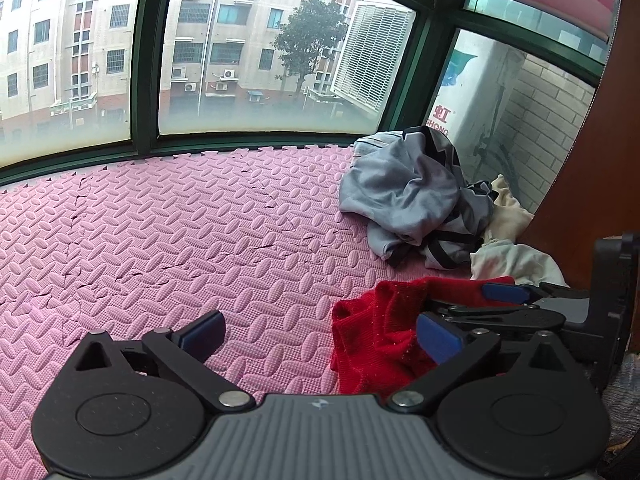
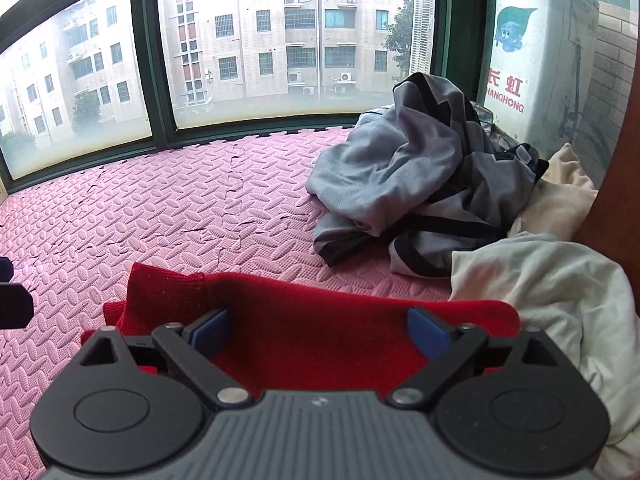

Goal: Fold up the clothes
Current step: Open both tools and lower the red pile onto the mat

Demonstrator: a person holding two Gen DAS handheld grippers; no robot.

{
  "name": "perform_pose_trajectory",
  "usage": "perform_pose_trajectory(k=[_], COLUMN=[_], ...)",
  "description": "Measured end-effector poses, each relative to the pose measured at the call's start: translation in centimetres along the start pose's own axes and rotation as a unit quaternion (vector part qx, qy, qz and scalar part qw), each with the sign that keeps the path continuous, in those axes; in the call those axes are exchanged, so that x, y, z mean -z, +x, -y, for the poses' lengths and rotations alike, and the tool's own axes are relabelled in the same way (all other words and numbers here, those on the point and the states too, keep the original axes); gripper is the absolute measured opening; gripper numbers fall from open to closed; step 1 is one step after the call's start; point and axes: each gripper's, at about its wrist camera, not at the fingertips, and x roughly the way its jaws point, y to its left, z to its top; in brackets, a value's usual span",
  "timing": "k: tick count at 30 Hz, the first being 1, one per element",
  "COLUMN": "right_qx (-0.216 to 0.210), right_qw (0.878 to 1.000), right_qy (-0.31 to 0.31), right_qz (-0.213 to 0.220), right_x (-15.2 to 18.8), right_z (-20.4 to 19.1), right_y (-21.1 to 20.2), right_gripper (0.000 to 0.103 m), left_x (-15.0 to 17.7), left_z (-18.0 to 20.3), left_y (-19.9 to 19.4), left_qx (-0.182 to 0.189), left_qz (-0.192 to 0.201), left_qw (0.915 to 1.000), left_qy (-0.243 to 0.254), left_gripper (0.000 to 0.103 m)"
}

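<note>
Red knitted garment (image 2: 320, 320) lies bunched on the pink foam mat (image 1: 160, 220), beside a grey heap of clothes (image 1: 412, 196). Right hand-held gripper (image 2: 320, 330) hangs over it, jaws spread wide, gripping nothing. Left hand-held gripper (image 1: 320, 334) is equally wide, empty, above the mat.

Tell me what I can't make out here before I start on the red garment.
- Red garment: near part hidden under the right claw body, right wrist view; type unclear.
- Grey garment: crumpled, shape unreadable in both views.
- White cloth: cut off by the right edge.
- Cream cloth: mostly behind the grey pile.
</note>
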Motion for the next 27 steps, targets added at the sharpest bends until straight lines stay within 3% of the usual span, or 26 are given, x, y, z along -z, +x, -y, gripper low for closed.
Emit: perform_pose_trajectory(k=[6, 16, 22, 27], right_qx=[-0.005, -0.024, -0.005, 0.002], right_qw=[1.000, 0.999, 0.999, 0.999], right_qy=[0.010, 0.007, -0.028, -0.042], right_qz=[-0.001, 0.028, 0.039, 0.024], right_x=[0.0, 1.8, 3.4, 4.2], right_z=[0.4, -0.4, -2.4, -3.4], right_y=[0.2, -4.3, -4.9, -3.9], right_gripper=[0.099, 0.103, 0.103, 0.103], left_x=[0.1, 0.6, 1.1, 1.4], left_z=[-0.2, -0.5, -0.8, -0.9], left_y=[0.4, 0.4, -0.4, -1.2], left_qx=[-0.014, -0.037, -0.043, -0.050], left_qz=[-0.005, -0.012, -0.012, -0.015], left_qw=[0.9999, 0.9992, 0.9989, 0.9986], left_qy=[0.000, 0.000, -0.011, -0.013], left_gripper=[0.103, 0.103, 0.103, 0.103])
